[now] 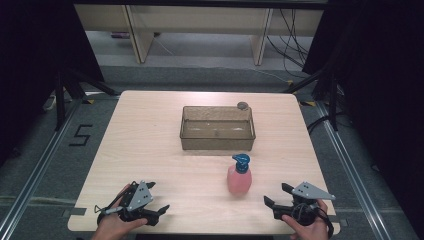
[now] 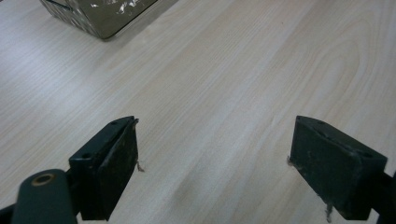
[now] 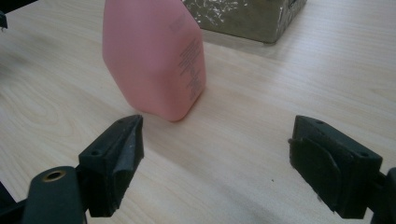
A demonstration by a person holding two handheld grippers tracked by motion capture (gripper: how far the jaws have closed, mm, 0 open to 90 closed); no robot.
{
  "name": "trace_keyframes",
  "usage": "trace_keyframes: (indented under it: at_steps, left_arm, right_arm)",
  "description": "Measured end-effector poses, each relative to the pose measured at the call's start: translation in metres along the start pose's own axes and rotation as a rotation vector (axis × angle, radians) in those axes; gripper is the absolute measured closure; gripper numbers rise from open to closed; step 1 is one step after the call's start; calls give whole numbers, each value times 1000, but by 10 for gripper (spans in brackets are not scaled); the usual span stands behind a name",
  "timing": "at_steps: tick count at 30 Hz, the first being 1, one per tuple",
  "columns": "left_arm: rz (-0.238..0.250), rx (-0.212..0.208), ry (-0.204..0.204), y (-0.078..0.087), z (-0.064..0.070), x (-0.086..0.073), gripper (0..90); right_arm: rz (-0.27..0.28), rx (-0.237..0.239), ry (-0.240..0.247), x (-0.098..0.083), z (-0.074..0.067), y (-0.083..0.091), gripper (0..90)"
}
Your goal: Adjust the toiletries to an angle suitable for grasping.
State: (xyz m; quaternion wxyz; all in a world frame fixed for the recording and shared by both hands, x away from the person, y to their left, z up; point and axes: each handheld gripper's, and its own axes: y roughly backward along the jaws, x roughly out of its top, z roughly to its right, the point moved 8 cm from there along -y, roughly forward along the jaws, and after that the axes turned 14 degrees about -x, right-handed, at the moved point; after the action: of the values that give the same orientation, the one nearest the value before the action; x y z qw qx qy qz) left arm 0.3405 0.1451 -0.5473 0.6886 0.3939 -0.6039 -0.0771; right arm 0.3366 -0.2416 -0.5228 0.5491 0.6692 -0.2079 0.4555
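We see the pink pump bottle upright on the table, at 6 o'clock of the clear bin; left gripper and right gripper both gape, empty, bottle at 10 o'clock of the right one

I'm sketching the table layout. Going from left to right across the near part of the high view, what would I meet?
Left claw → pink soap bottle with blue pump → right claw.
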Motion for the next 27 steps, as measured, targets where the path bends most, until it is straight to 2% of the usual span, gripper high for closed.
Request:
trace_keyframes:
  at_steps: [2, 5, 7, 8, 10, 13, 16, 17, 19, 22, 24, 25, 27]
  left_arm:
    - [1, 5, -2, 0, 0, 0, 149]
    - [0, 4, -1, 0, 0, 0, 149]
    - [2, -7, 2, 0, 1, 0, 149]
    - [2, -7, 2, 0, 1, 0, 149]
    - [1, 4, -1, 0, 0, 0, 149]
    - [5, -3, 2, 0, 1, 1, 149]
    - [-2, -15, 4, 0, 1, 0, 149]
    - [-2, -14, 3, 0, 1, 0, 149]
    - [-4, -12, 3, 0, 1, 0, 149]
    - [0, -14, 5, -1, 2, 0, 149]
    - [-1, -15, 5, -1, 2, 0, 149]
    - [-1, -15, 4, -1, 2, 0, 149]
    - [4, -14, 9, -1, 2, 0, 149]
  right_arm:
    - [-9, 3, -15, 0, -2, 1, 189]
    - [21, 4, 1, 2, 1, -1, 192]
    - [21, 6, -27, 3, -2, 1, 194]
    - [37, 2, -2, 5, 0, 0, 195]
    - [38, 17, -12, 5, -2, 0, 196]
    - [57, 22, 0, 8, -4, -2, 197]
    - [33, 24, -24, 7, -6, 0, 197]
    - [61, 14, 8, 9, -4, -2, 197]
    - [50, 16, -5, 10, -6, -1, 198]
    - [54, 41, 11, 13, -9, -2, 211]
    - [66, 26, 32, 15, -7, -3, 210]
    - [57, 33, 5, 15, -10, -2, 210]
    - [58, 34, -1, 16, -11, -2, 210]
